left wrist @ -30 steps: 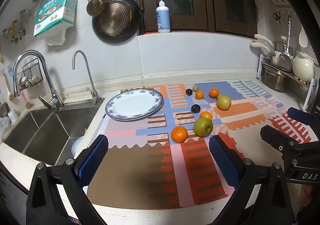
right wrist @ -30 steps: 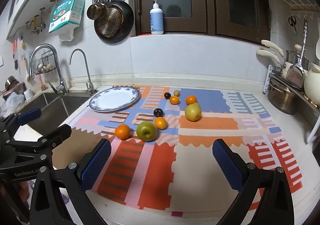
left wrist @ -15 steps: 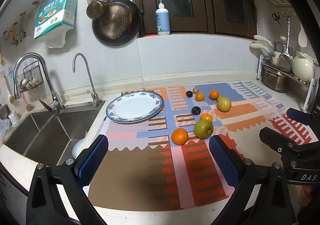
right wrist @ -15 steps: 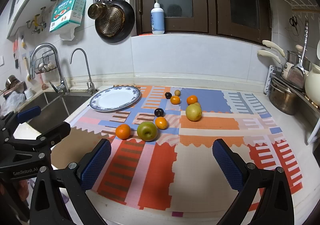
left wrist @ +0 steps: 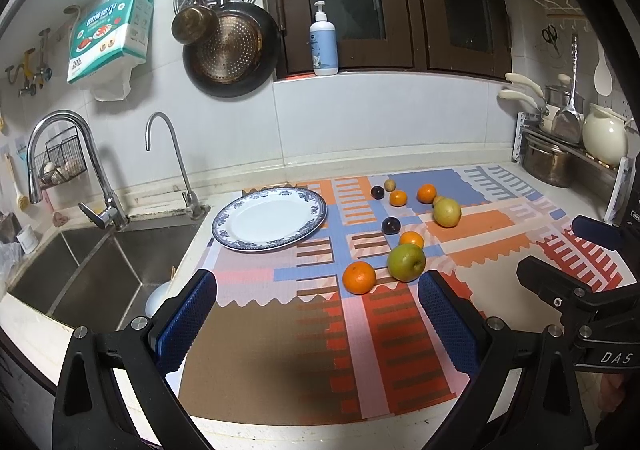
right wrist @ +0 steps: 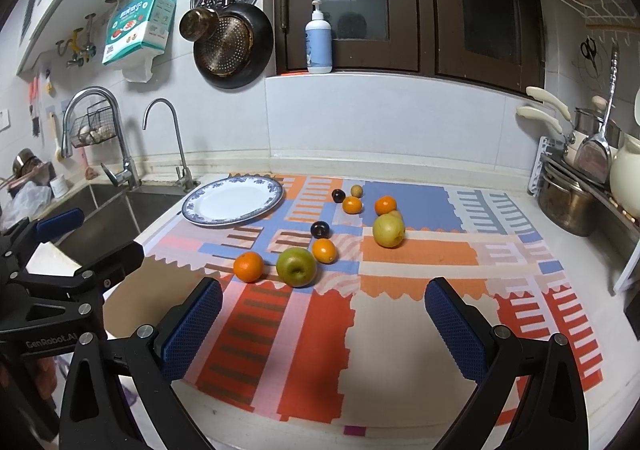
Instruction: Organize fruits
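An empty blue-rimmed white plate (left wrist: 269, 219) (right wrist: 232, 201) sits on the patterned mat by the sink. Fruits lie loose to its right: a green apple (left wrist: 406, 262) (right wrist: 296, 266), an orange (left wrist: 359, 277) (right wrist: 248, 267), a smaller orange (left wrist: 411, 239) (right wrist: 324, 250), a yellow pear (left wrist: 447, 212) (right wrist: 388, 230), two dark plums (left wrist: 390, 225) (right wrist: 320, 229), more small oranges behind. My left gripper (left wrist: 316, 324) is open and empty near the counter's front edge. My right gripper (right wrist: 323, 326) is open and empty, in front of the fruits.
A steel sink (left wrist: 96, 270) with two taps lies left of the mat. Pots and a cream jug (left wrist: 604, 138) stand on a rack at the right. Pans hang on the wall; a soap bottle (right wrist: 319, 40) stands on the sill.
Both grippers have drifted slightly; the scene sits a little lower in the left wrist view. No fruit has moved and both grippers stay open.
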